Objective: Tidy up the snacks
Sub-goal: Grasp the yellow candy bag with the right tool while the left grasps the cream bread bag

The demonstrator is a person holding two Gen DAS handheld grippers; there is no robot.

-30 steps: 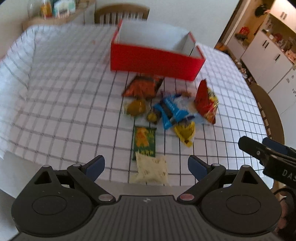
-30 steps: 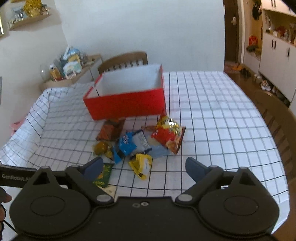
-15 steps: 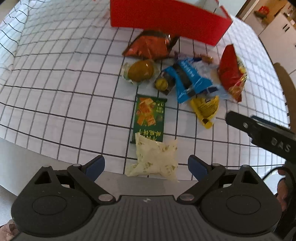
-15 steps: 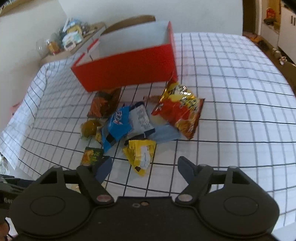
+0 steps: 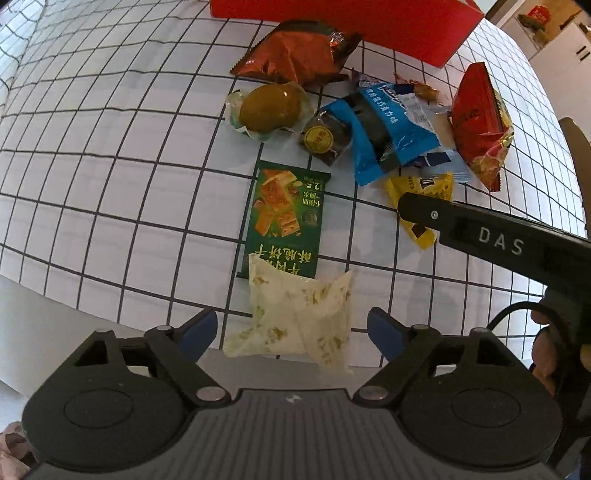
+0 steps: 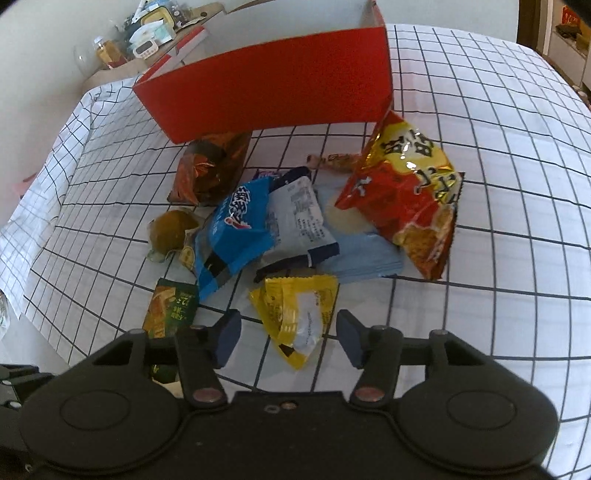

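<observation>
Several snack packets lie in a pile in front of a red box (image 6: 273,81) with a white inside. My left gripper (image 5: 291,330) is open, its jaws standing either side of a pale cream packet (image 5: 295,317) at the table's near edge. That packet overlaps a green biscuit packet (image 5: 284,218). My right gripper (image 6: 288,338) is open around the near end of a yellow packet (image 6: 299,317); it also shows in the left wrist view (image 5: 421,206). Beyond lie a blue packet (image 6: 236,236), a red-and-gold chip bag (image 6: 406,192), a dark orange bag (image 6: 210,170) and a wrapped brown egg (image 6: 171,230).
The table wears a white cloth with a black grid (image 6: 498,147). A wall shelf with jars and boxes (image 6: 147,33) stands behind the box. White cabinets (image 5: 565,44) and a chair back (image 5: 576,147) are at the right. The table's near edge (image 5: 55,306) is just under my left gripper.
Both grippers have moved forward and down towards the snacks. The left now brackets the cream packet and the right brackets the yellow packet. Both stay open.
</observation>
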